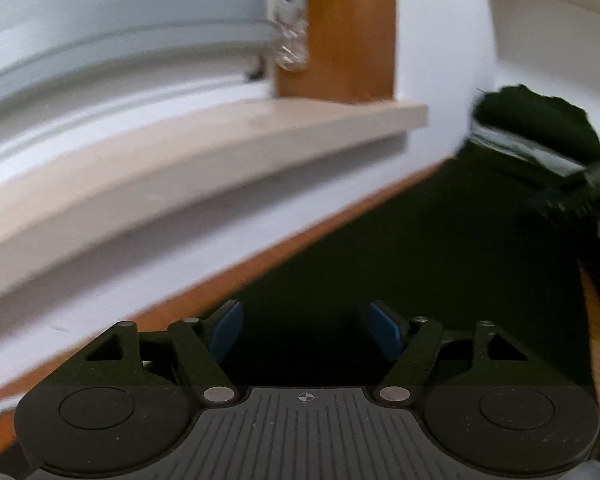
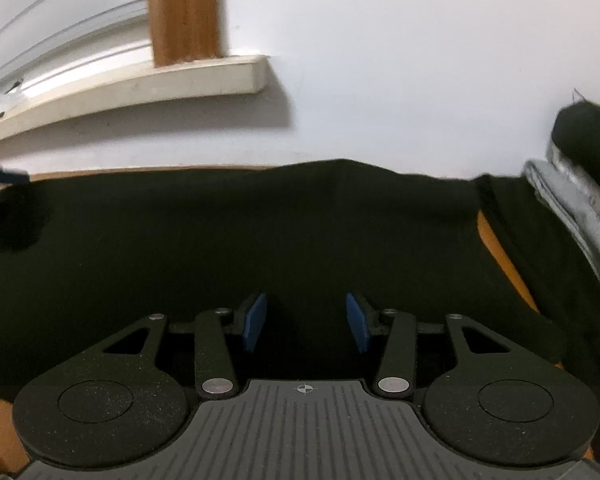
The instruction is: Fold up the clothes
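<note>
One dark green garment [image 2: 260, 232] spread flat on wooden table [image 2: 504, 256], left tool [image 1: 302, 332] apart, right tool [image 2: 306, 322] apart, both empty

Right wrist view. Right gripper [image 2: 306, 322]: black linkage arms, blue pads [image 2: 255, 322], jaws partly apart, nothing visibly pinched between them, poised over the cloth. Dark garment [image 2: 260, 240]: near-black fabric spread flat across most of the frame, far edge lying close along the wall. Table [image 2: 504, 256]: orange-brown wood, bare at a strip on the right and at the lower left corner. Folded pile [image 2: 572, 208]: grey cloth with a dark piece on top, at the right edge. White wall [image 2: 400, 60] behind. Cream sill [image 2: 140, 84] upper left, with a wooden upright [image 2: 186, 12] standing on it. Left gripper [image 2: 0, 178]: only a tip, at the left edge.
</note>
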### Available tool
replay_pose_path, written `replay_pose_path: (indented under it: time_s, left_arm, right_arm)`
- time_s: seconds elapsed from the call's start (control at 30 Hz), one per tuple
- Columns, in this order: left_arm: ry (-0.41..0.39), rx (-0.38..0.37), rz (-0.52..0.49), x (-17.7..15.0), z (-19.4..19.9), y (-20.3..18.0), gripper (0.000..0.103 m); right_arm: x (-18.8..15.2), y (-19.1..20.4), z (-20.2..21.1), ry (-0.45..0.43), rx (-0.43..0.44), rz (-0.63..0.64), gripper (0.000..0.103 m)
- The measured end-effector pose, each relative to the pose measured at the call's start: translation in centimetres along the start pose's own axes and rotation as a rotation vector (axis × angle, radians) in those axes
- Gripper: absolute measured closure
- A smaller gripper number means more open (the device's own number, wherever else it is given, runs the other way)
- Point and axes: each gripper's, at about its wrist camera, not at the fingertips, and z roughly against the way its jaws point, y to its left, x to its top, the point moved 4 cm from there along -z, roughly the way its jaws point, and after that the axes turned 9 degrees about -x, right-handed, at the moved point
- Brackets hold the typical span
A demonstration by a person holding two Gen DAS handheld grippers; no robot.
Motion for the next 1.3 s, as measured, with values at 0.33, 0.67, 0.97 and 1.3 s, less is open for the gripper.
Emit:
replay_pose_path:
  time_s: [0.33,0.67,0.97,1.3]
  left_arm:
    - [0.021,-0.012,0.065,-0.8,-1.5,1.0,0.029]
    - [0.034,-0.008,0.042,-0.8,-1.8,0.9,0.027]
    - [0.036,-0.018,0.039,-0.9,-1.8,0.7,0.023]
    - [0.042,-0.022,0.031,-0.9,-1.9,0.6,0.02]
  right_arm:
    - [6.3,-9.7,-7.4,0.016,-0.126,-0.299,0.057]
    - [6.4,-10.2,-10.5,0.105,-0.173,-0.236,0.1]
    - [7.2,-8.2,-7.9,-0.044,-0.187,-0.182,0.089]
    - [6.0,-8.0,-10.0,0.026,-0.212,-0.113,0.075]
